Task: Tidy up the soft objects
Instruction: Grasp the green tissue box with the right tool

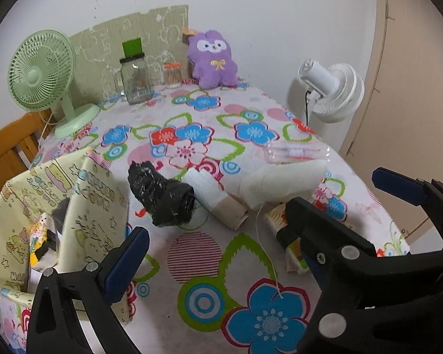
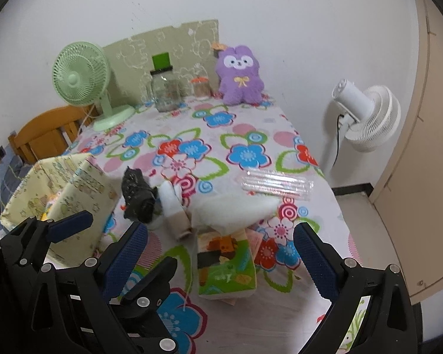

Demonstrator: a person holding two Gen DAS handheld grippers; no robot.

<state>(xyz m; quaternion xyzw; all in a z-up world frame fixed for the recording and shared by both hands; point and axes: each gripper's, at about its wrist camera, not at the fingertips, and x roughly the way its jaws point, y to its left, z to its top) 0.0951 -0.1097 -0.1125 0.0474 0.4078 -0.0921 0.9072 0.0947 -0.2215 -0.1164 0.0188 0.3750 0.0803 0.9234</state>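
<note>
Left tongs (image 1: 212, 230): released, hovering above the bench (image 1: 198, 268).
Right tongs (image 2: 220, 247): released, empty, over the tissue pack (image 2: 226, 261).
Black roll (image 1: 162, 196): on the bench, just beside the fabric bin (image 1: 100, 197).
White cloth (image 1: 280, 183): beyond the black roll, beside a paper roll (image 1: 218, 200).

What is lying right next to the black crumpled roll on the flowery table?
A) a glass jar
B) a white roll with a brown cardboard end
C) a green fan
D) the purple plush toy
B: the white roll with a brown cardboard end lies beside the black roll; fan, plush and jar stand far back.
</note>
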